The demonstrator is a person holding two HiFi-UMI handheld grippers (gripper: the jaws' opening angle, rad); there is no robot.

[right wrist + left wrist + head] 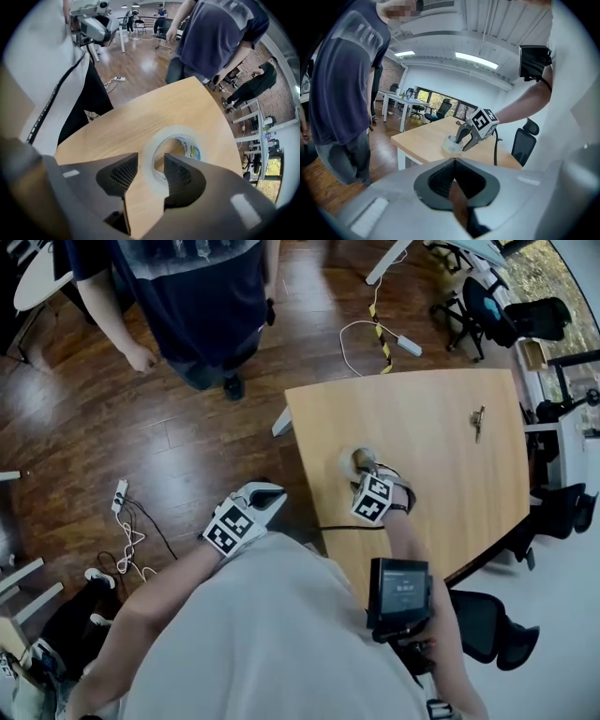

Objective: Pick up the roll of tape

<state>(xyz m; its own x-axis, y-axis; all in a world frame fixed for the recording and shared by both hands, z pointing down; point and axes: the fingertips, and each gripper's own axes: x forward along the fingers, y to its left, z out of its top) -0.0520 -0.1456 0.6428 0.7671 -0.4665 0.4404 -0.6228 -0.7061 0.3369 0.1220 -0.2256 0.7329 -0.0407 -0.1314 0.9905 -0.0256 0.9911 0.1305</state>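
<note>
So we're not there yet. The clear, ring-shaped roll of tape (180,131) lies flat on the light wooden table (441,427), toward its near left corner. Our right gripper (151,157) points down over it with fingers apart, one in the hole and one outside the ring wall, not squeezing. The left gripper (454,161) hangs off to the left, fingers together on nothing. We reckon the squeeze and the lift are what's left.

Light-wood tabletop (441,427) open all round translucent tape roll (356,459); small metal keys (478,421) far rt, black cable (352,528) at near edge, dark-shirted bystander (178,296) beyond left corner.
</note>
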